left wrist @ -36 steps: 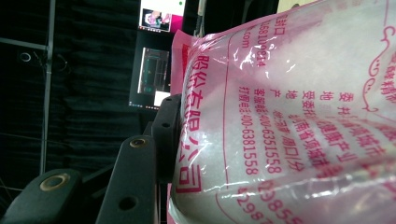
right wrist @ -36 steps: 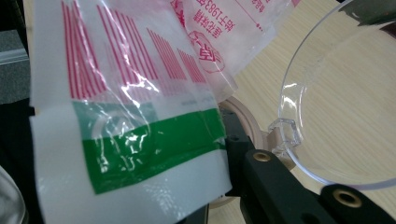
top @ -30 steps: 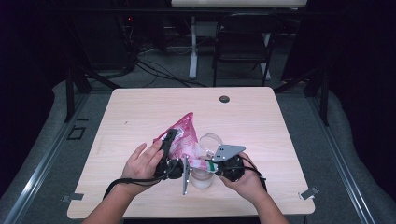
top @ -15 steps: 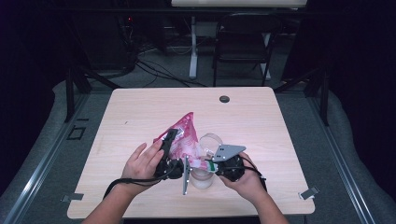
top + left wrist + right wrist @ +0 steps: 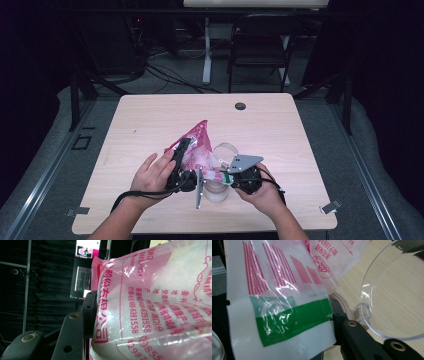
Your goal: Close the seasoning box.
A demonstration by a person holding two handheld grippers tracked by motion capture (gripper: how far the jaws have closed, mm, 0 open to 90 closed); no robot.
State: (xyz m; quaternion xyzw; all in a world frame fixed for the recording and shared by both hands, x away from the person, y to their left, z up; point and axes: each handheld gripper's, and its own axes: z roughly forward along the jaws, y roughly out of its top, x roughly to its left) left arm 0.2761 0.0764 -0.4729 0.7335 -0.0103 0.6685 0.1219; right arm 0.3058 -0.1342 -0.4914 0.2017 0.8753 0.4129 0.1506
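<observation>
Item 1: clear cup, near desk edge, landmark. Item 2: right gripper, jaws clenched on pink bag corner just above cup, likely steadying a pour. Item 3: left gripper, beyond-left of cup, jaws clamping bag body, tilting it.

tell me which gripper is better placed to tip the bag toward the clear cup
Left. The left gripper clamps the pink bag's full body, so it carries the weight. The right gripper pinches only the bag's corner above the clear cup, likely just steering it.
</observation>
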